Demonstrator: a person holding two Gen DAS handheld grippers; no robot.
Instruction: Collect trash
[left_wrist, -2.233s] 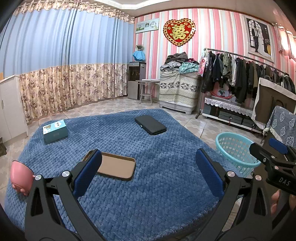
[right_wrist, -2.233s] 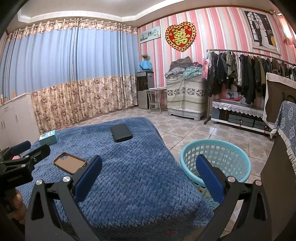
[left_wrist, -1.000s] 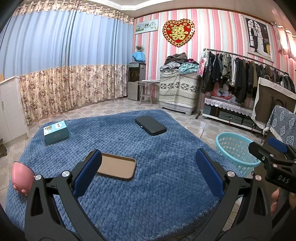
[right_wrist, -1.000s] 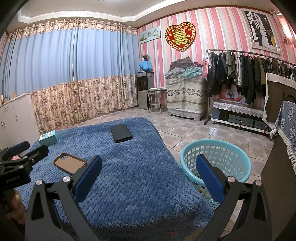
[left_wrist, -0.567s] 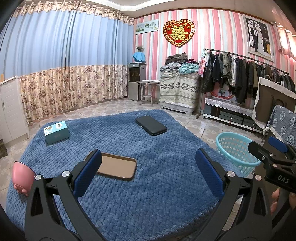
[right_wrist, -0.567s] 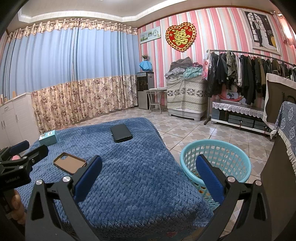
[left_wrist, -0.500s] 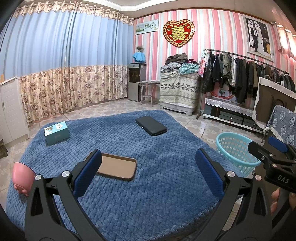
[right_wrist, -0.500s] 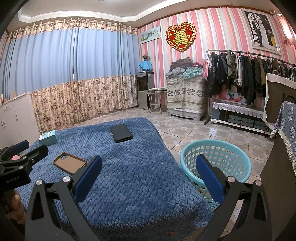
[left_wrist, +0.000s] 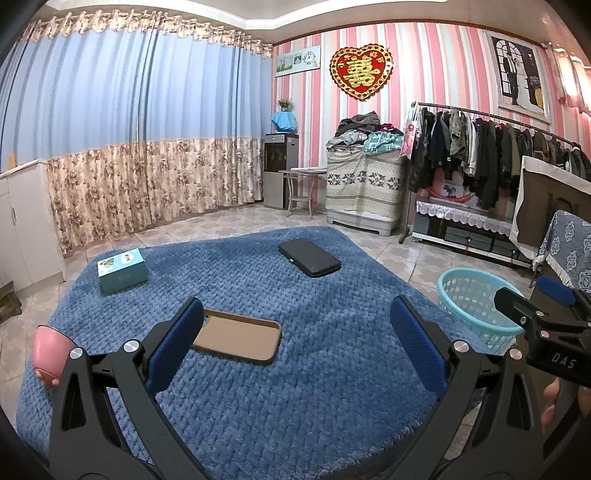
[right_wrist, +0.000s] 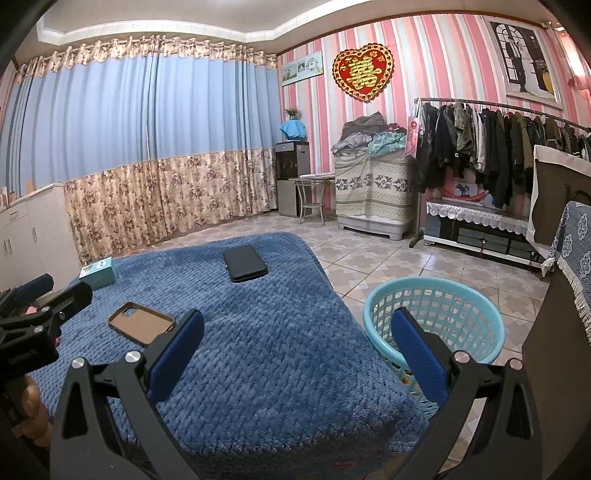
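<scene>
In the left wrist view, the left gripper fills the bottom of the frame with its blue-padded jaws spread wide and nothing between them, hanging over a table under a blue cloth. A brown phone case lies flat on the cloth at lower centre, its near corner hidden behind the left pad. A black case lies at centre, well apart from it, and a teal box sits at middle left. A pink cup stands at the cloth's lower-left edge. At right, the basket stands on the tiled floor beside the table, partly covered by the right gripper at the right edge, with fingers of the hand holding it showing below. In the right wrist view, the right gripper is likewise wide and empty at the bottom of the frame, over the cloth's right edge. The basket sits at lower right, just beside the table, partly behind the right pad; small scraps show through its mesh, too small to tell. The phone case lies at lower left, the black case at centre, the box at middle left. The left gripper reaches in from the left edge.
</scene>
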